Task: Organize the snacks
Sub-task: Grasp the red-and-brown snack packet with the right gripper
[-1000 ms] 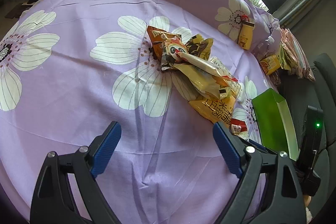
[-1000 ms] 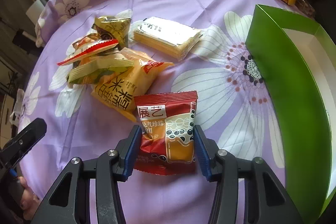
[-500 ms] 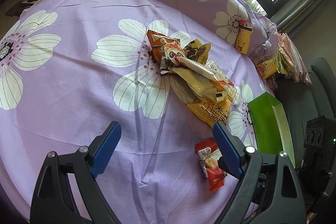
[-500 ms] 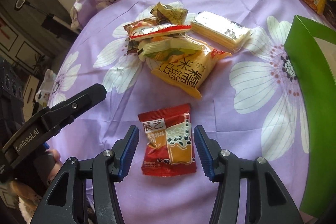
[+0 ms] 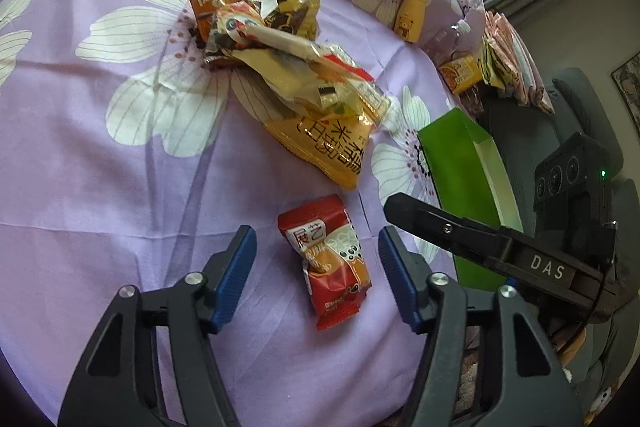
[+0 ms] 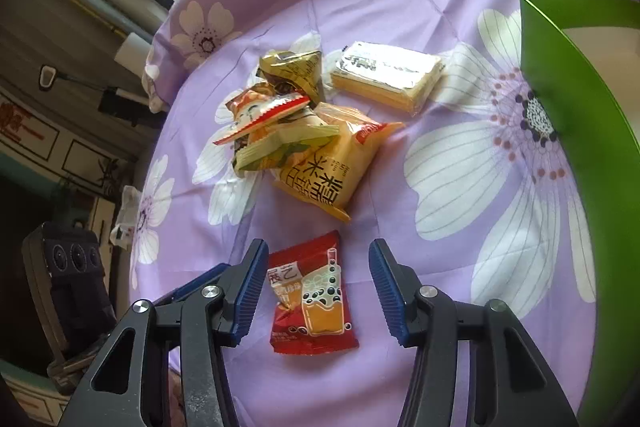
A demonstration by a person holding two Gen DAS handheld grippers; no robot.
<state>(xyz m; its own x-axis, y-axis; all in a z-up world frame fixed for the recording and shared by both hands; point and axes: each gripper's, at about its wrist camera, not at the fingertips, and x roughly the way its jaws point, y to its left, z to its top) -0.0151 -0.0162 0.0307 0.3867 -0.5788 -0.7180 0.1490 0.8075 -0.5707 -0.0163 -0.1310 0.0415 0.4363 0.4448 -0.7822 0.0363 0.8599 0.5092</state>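
Observation:
A red snack packet lies flat on the purple flowered cloth. My left gripper straddles it with its jaws closing; both blue pads stand clear of the wrapper. My right gripper also straddles the red packet, jaws closing a little, pads not pressing on it. One black finger of the right gripper shows at the right of the left wrist view. Beyond lies a pile of snack bags, with a big yellow bag and a wafer pack. A green box stands open to the right.
A yellow bottle, an orange carton and a stack of packets sit at the far edge. The green box stands by the table's right edge, with a dark chair behind it.
The right gripper let go of the red packet, which now lies on the cloth. The left gripper moved over to the packet and narrowed its jaws around it.

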